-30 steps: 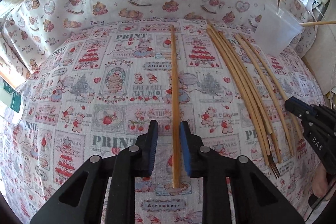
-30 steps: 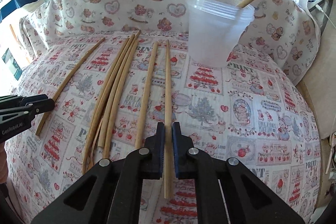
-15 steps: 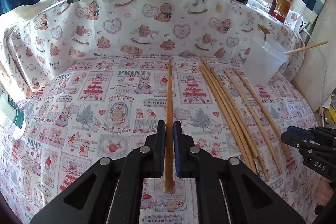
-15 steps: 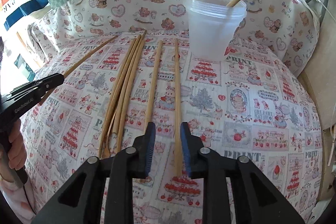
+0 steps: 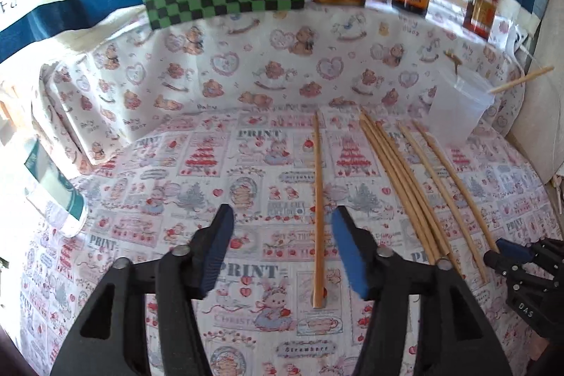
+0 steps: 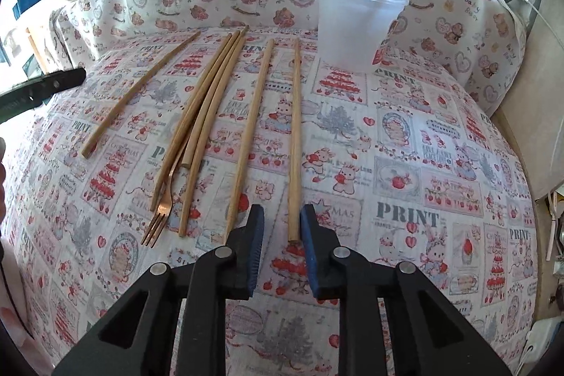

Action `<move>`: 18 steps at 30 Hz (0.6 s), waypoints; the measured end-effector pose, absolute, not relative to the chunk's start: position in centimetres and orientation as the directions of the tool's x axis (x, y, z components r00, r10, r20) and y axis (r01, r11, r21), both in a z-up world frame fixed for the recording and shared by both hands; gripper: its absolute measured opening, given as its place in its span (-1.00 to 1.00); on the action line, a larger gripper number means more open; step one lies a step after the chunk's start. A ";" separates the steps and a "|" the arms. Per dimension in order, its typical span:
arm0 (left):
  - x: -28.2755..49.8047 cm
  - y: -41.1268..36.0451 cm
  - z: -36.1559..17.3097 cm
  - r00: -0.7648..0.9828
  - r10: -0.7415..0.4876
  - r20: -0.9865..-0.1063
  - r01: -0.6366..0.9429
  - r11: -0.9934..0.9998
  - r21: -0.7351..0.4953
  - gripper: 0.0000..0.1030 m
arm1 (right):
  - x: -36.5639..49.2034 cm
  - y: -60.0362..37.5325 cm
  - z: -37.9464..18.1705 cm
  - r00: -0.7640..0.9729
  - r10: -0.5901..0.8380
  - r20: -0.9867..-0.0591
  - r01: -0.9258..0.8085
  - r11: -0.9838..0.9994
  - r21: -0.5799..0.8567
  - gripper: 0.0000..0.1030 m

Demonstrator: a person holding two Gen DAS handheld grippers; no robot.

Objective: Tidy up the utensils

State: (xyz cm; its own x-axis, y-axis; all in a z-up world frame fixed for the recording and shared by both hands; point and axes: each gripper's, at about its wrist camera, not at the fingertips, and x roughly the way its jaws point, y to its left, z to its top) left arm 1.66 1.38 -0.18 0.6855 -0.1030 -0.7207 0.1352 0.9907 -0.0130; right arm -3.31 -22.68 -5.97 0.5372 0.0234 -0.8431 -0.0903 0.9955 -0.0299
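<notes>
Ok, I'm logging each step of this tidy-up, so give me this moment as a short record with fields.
surface: printed cloth
cup: clear, upright, one stick inside
loose sticks: lying flat beside the cup
fork: among the sticks
left claw: just opened, stick between jaws, untouched
right claw: just narrowed, open around a stick end

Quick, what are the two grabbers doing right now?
Left gripper: open, just opened, chopstick loose between.
Right gripper: open, closing around another chopstick.

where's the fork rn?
Right wrist view, left of centre: the fork lies on the tablecloth, tines toward the camera, tucked among the bundle of chopsticks.
</notes>
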 end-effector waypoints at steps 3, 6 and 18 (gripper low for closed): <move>0.9 2.7 0.3 0.677 -0.182 -0.713 0.166 0.982 -0.093 0.56 | -3.3 -22.8 -6.1 0.546 0.027 -0.837 -0.087 0.996 -0.025 -0.82; 1.5 2.7 -1.4 0.601 -0.214 -0.770 0.173 0.976 -0.136 0.56 | -3.2 -23.5 -5.9 0.563 0.055 -0.825 -0.076 0.997 0.014 -0.83; 2.0 -0.2 -5.0 0.445 -0.179 -0.877 0.219 0.972 -0.087 -0.22 | -4.7 -24.1 -2.9 0.741 0.074 -0.667 -0.064 0.997 0.040 -0.84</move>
State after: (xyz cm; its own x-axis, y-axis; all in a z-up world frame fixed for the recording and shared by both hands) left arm 1.95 -0.23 -4.97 0.4454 -0.1790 -0.8773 0.2195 0.9717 -0.0868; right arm -4.71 -24.14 -2.94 0.7414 0.0743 -0.6669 -0.0641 0.9971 0.0398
